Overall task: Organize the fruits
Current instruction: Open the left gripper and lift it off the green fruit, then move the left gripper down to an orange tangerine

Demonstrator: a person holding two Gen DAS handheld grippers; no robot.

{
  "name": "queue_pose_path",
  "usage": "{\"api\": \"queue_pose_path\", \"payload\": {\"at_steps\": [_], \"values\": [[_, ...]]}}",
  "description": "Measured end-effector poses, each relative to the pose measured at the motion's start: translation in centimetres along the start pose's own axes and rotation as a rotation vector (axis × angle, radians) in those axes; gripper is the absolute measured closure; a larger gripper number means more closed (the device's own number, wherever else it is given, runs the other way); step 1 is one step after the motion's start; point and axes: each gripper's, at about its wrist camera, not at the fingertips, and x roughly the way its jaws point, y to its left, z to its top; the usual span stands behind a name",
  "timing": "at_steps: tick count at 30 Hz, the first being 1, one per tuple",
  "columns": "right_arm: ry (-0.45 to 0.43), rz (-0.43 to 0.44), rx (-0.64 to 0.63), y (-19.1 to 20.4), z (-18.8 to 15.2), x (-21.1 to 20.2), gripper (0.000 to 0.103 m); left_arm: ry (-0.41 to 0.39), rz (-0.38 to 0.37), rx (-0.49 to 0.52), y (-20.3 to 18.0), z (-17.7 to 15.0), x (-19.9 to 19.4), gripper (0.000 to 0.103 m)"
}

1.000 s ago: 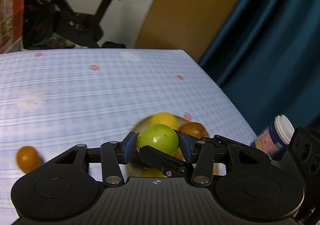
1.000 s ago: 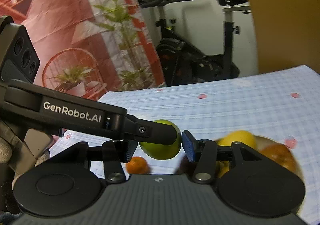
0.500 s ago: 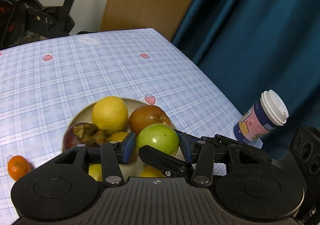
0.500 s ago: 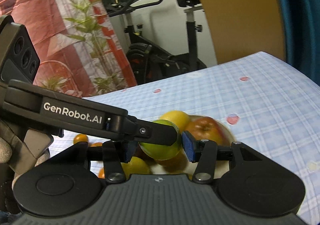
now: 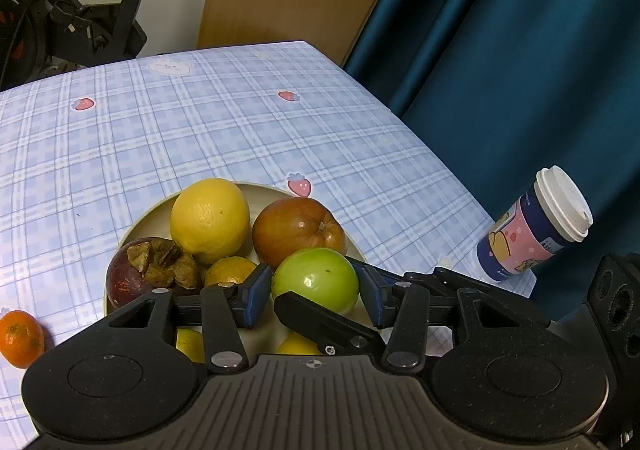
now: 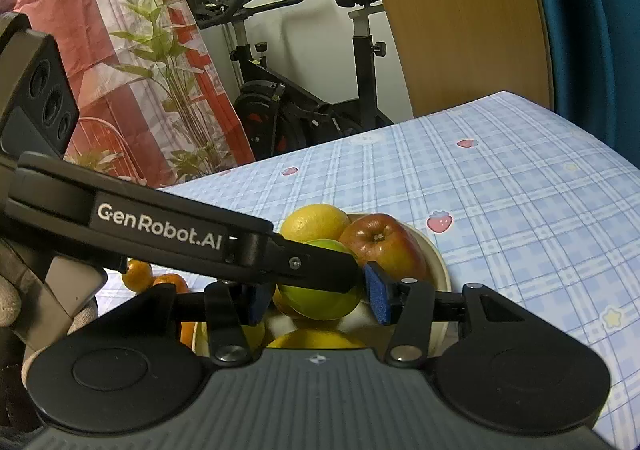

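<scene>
A green apple (image 5: 316,280) sits between the blue pads of my left gripper (image 5: 314,296), just above a cream plate (image 5: 154,212). The plate holds a yellow lemon (image 5: 210,216), a red apple (image 5: 298,232), a mangosteen (image 5: 150,274) and small oranges. My right gripper (image 6: 318,300) also brackets the green apple (image 6: 320,302); the left gripper's finger (image 6: 312,268) crosses in front of it. The right pads stand slightly apart from the apple. A small tangerine (image 5: 20,338) lies on the cloth left of the plate.
A paper cup with a white lid (image 5: 536,224) stands near the table's right edge. Blue curtain and a wooden panel lie beyond the table. Two tangerines (image 6: 138,276) lie left of the plate. An exercise bike (image 6: 304,90) stands behind.
Both grippers have carried the green apple to the right, from over the bare cloth to just above the plate, and lowered it toward the other fruit.
</scene>
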Motion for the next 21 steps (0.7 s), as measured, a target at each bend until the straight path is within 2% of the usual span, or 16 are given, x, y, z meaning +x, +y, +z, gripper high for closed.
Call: {"api": "queue_pose_path", "payload": {"at_steps": [14, 21], "values": [[-0.031, -0.038, -0.098, 1.7, -0.1, -0.2, 0.049, -0.078, 0.029, -0.028, 1.6, 0.3, -3.0, 0.049], [-0.053, -0.018, -0.139, 2.4, 0.2, -0.1, 0.049, -0.162, 0.11, -0.073, 5.1, 0.0, -7.6, 0.049]]}}
